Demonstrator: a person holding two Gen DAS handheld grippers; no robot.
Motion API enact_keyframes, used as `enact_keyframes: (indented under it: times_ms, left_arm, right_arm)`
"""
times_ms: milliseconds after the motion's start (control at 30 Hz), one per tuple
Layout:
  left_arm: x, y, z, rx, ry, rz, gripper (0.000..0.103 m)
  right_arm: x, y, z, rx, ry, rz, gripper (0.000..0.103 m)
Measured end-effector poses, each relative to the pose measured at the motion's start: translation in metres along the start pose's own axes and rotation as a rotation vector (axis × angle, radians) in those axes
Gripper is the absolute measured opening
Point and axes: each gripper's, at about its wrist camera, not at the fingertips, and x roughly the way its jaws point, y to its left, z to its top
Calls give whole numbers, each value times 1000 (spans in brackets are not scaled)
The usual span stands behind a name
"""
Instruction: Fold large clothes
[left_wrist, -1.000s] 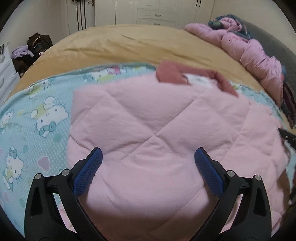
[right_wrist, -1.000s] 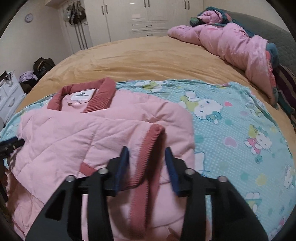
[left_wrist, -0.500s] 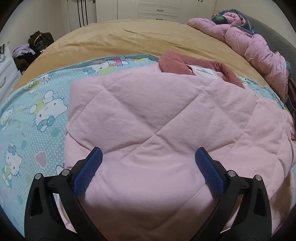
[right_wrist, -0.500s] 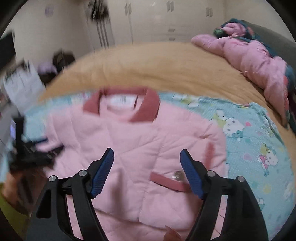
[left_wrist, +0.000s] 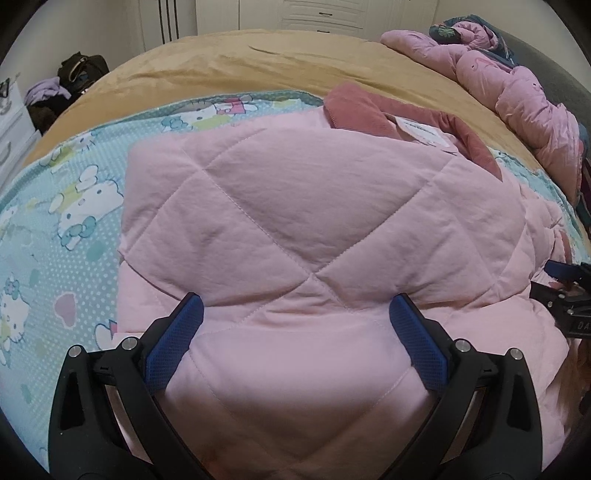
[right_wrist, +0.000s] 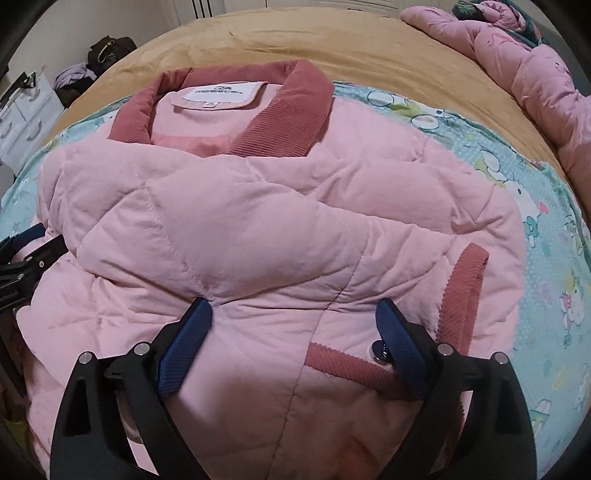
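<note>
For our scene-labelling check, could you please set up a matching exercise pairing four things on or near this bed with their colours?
Things:
1. collar of the quilted jacket
2. bedspread
3. cartoon-cat sheet
4. bag on the floor

Colours:
A. mustard tan
B. dark
C. dusty rose
D. pale turquoise

Pairs: 1-C, 2-A, 3-D, 4-B

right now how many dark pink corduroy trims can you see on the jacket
3. The collar at the far end, a sleeve cuff on the right side, and a pocket band with a snap near the right gripper. Folded layers may hide others.
</note>
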Motion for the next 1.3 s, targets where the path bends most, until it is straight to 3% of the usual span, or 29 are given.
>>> enact_keyframes:
  times_ms: [200,333,467,567,633,733,800,933,1067,1300]
  left_arm:
    - [-13,1,2,15,-7,-22,94]
    - [-63,0,-3,50,-87,-80,94]
    - [-88,-17,-11,96,-86,-119,94]
    - [-74,-35,-23,146,15,-87,94]
    - [-60,-38,-29,142,53,-74,95]
    - [-47,-32,-31,83,71,-113,95]
    - [-43,-28,-32,63,69,-128,95]
    - [-36,-30,-34,77,51,-113,95]
    - [-48,-27,-34,55,23,-141,95]
    - [-132,-8,-30,22,-146,-192,94]
  right_arm:
    - [-11,-1,-4,5,-32,-2,92]
    - [-70,-1,-20,-34,-127,61,92]
    - [-114,0,-44,-45,-208,133,97]
    - [-116,7,-54,-56,-179,153,97]
    - [-99,9,-57,-62,-124,114,98]
    - [-64,8,-63,-25,-20,102,98]
    - [-51,8,-67,-20,-7,95,99]
    - [-40,16,-67,-45,-17,37,99]
    - [-49,14,-68,-37,-31,52,99]
    - [-133,0,-80,-11,-217,115,99]
